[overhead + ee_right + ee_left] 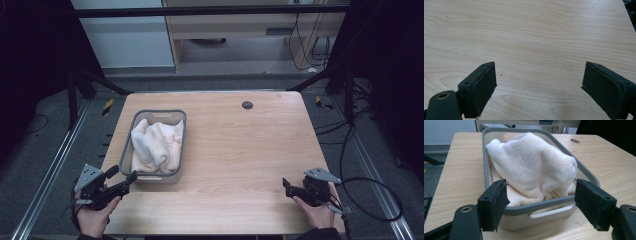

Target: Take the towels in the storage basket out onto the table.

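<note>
right of the grey bin (181, 145): bare table (240, 150), free passage. inside the bin: heaped white towel (156, 145) rises above its rim, blocking entry.

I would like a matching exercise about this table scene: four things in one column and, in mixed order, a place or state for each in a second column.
Things:
1. white towel
2. grey basket
3. left gripper
4. right gripper

Places or states:
A. jaws open over bare wood at the near right of the table
B. stands on the left part of the table
C. lies crumpled inside the basket
D. jaws open, just before the basket's near end

Pairs: 1-C, 2-B, 3-D, 4-A
</note>
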Motion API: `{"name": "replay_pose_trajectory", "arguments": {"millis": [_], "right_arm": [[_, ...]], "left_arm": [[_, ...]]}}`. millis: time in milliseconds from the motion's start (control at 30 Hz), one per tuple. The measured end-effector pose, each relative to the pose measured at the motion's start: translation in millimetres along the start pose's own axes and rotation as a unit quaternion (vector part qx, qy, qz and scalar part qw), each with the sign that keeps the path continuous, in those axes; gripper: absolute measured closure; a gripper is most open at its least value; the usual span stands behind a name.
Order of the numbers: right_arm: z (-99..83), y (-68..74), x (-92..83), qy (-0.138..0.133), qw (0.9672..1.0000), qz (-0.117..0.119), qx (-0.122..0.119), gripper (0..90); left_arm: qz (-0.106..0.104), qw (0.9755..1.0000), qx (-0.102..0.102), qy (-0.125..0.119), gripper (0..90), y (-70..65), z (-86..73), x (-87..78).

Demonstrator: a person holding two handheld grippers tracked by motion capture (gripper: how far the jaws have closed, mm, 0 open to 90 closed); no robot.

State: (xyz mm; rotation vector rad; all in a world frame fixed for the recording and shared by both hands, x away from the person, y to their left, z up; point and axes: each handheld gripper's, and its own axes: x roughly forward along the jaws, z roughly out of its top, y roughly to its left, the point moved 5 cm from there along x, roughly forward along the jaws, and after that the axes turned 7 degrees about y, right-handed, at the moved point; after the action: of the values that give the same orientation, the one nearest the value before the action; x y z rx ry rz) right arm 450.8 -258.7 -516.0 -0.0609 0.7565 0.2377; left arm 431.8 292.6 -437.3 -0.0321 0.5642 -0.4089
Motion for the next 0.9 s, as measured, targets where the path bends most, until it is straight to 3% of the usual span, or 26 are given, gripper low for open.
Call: {"name": "replay_pose_trajectory", "arguments": {"millis": [900], "right_arm": [[-0.8, 0.3, 1.9, 0.005, 1.0000, 0.000, -0.003, 11.4]], "left_arm": [[-0.013, 0.9998, 0.006, -0.012, 25.9, -4.1, 36.1, 0.7]]}}
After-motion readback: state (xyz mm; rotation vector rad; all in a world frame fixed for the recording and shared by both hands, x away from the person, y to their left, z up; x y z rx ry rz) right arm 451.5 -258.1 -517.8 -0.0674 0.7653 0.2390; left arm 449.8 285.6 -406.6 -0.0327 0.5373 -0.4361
